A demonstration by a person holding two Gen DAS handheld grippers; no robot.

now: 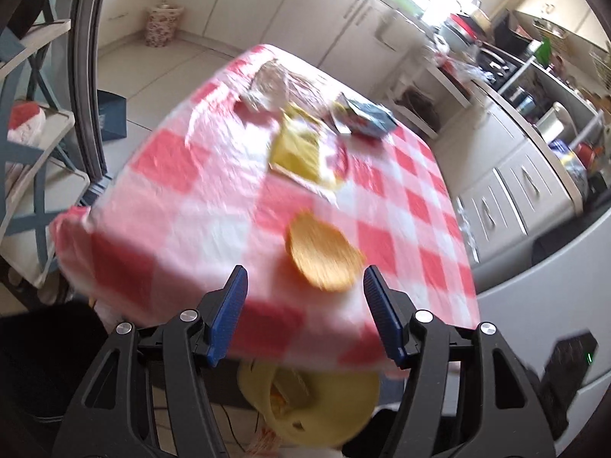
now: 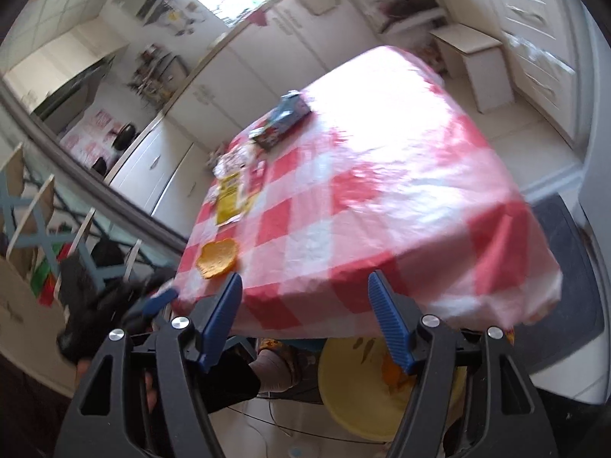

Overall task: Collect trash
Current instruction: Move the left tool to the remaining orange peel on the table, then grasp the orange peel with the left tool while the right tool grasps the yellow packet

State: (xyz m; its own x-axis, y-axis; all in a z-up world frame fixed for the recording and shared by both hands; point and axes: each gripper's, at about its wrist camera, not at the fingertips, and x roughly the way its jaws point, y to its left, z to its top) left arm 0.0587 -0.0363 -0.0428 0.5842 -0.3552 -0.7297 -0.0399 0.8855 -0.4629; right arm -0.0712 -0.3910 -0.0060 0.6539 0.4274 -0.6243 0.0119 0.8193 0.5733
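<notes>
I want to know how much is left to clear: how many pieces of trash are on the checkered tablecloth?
4, blur may hide more: orange disc nearest the edge, yellow wrapper mid-table, blue packet beyond it, crumpled clear wrapper farthest.

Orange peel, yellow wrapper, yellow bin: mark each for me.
Orange peel (image 1: pixel 322 255), left wrist view, middle of its surface.
Yellow wrapper (image 1: pixel 296 150), left wrist view, centre of the flat sheet.
Yellow bin (image 2: pixel 355 400), right wrist view, inner wall below the table edge.

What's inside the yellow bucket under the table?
The yellow bucket sits on the floor below the table edge. Inside there are some orange scraps and, in the left view, a brownish piece. The table and gripper fingers hide the rest.
</notes>
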